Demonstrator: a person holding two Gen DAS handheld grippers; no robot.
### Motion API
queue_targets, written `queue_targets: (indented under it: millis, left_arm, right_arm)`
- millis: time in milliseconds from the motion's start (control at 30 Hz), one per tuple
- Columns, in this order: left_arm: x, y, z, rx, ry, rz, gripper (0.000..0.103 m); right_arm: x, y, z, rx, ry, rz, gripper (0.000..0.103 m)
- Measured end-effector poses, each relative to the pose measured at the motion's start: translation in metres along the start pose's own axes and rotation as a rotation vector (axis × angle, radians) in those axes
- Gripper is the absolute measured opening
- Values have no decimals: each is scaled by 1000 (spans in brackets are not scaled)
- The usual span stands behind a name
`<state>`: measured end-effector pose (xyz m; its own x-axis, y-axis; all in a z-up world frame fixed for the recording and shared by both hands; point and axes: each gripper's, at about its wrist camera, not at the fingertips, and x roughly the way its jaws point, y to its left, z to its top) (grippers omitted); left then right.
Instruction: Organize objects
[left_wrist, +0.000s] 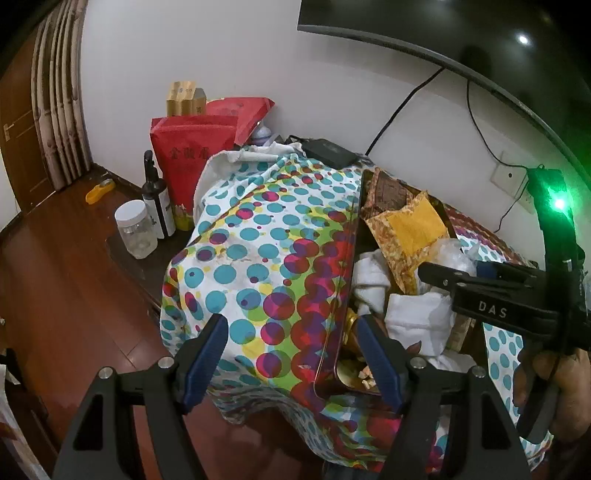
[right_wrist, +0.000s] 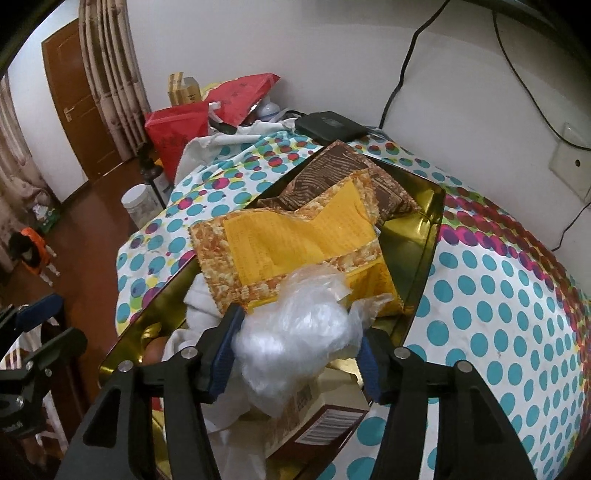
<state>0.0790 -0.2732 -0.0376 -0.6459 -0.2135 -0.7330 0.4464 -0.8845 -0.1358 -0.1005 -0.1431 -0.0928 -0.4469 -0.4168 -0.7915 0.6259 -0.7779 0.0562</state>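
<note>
Crumpled clear plastic bag (right_wrist: 295, 332) sits between the right gripper's (right_wrist: 295, 354) blue pads, and whether they grip it or have let go I cannot tell; it hangs low over the near end of the gold tin (right_wrist: 428, 243), seemingly being dropped in with the clutter. Inside lie the yellow packet (right_wrist: 295, 240), a brown packet (right_wrist: 332, 177) at the far end and white cloth (left_wrist: 413, 317). Over on the left, the left gripper (left_wrist: 291, 354) stands wide and empty above the tin's near rim, probably ready to steady it on the dotted cloth (left_wrist: 258, 236).

home room, curtains (left_wrist: 61, 110), wooden door (right_wrist: 79, 103), wood floor (left_wrist: 74, 295)
</note>
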Motion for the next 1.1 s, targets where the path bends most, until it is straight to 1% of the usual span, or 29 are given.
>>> queue_targets:
  millis: [33, 100, 300, 400, 467, 533, 700, 733, 800, 867, 967, 1100]
  left_arm:
    - [0, 0, 0, 0, 2, -2, 74]
    - [-1, -2, -1, 5, 0, -3, 74]
    - [-5, -6, 3, 15, -9, -1, 74]
    - [-9, -8, 6, 24, -21, 5, 74]
    - [-12, -9, 7, 27, -27, 9, 74]
    - [-15, -9, 9, 27, -32, 14, 74]
    - [-22, -12, 12, 36, -44, 33, 74]
    - [-23, -13, 12, 40, -45, 36, 74]
    - [-26, -17, 14, 45, -44, 40, 78]
    - [-29, -22, 15, 49, -48, 42, 79]
    - [-30, -31, 17, 69, -36, 39, 79]
    - [-33, -51, 16, 107, -24, 21, 81]
  right_arm:
    - [1, 0, 0, 6, 2, -5, 64]
    - [2, 2, 0, 4, 1, -10, 69]
    - [-2, 5, -1, -6, -12, -22, 76]
    - [-5, 5, -2, 3, -19, -19, 84]
    - [-9, 6, -2, 1, -32, -22, 88]
    - [-13, 9, -1, -9, -39, -41, 97]
    - [-29, 11, 1, -19, -75, -85, 100]
    - [-33, 10, 1, -17, -84, -98, 103]
    - [-42, 9, -1, -20, -98, -130, 103]
    - [-51, 7, -4, -27, -103, -140, 103]
    - [-66, 1, -13, -30, -105, -145, 103]
    - [-94, -21, -39, 31, -105, -138, 103]
